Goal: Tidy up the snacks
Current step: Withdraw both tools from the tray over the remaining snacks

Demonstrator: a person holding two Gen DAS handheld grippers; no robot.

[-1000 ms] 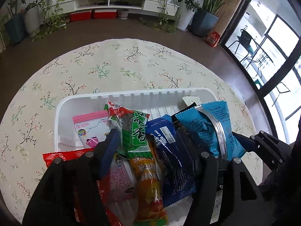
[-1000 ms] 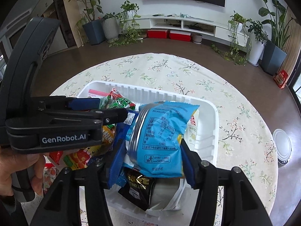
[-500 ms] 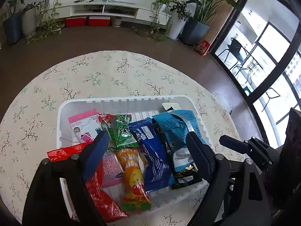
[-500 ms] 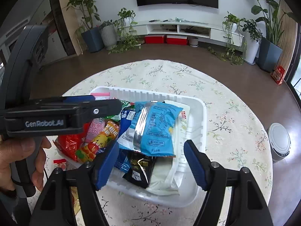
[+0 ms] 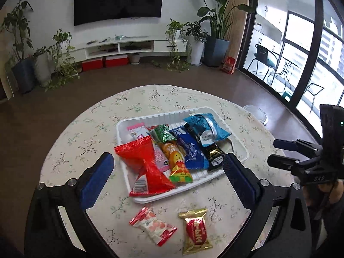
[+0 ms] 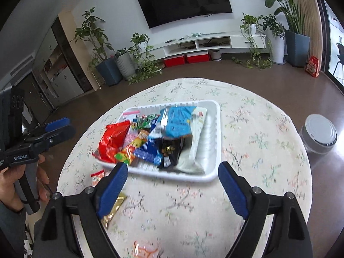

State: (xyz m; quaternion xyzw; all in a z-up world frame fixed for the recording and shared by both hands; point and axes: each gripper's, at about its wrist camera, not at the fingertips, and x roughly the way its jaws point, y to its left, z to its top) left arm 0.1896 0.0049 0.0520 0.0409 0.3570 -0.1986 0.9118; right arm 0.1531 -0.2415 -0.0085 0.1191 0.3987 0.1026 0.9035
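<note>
Left gripper (image 5: 165, 167) released, jaws spread wide and just been opening, nothing between the pads; it hangs above the tray's near edge. Right gripper (image 6: 172, 174) also released, jaws just been opening, empty, over the tablecloth just near of the tray. A hand (image 6: 13, 185) holds the left gripper's handle at the left of the right wrist view.

White tray (image 5: 238, 144) sits mid-table on the floral cloth (image 5: 90, 133). Snacks lie in it side by side: red bag (image 5: 144, 163) at left, overhanging the near rim, pink pack (image 5: 137, 130) behind it, green pack (image 5: 163, 133), orange pack (image 5: 176, 161), dark blue pack (image 5: 189, 150), black pack (image 5: 215, 157), light blue bag (image 5: 206, 126) on top at far right. White pack (image 6: 197, 137) lies right of the light blue bag.

Outside the tray, near side: white-red candy (image 5: 152, 225) and gold-red candy (image 5: 195, 232), apart, flat on the cloth.

Lidded tub (image 6: 318, 133) on the floor right of the table.
</note>
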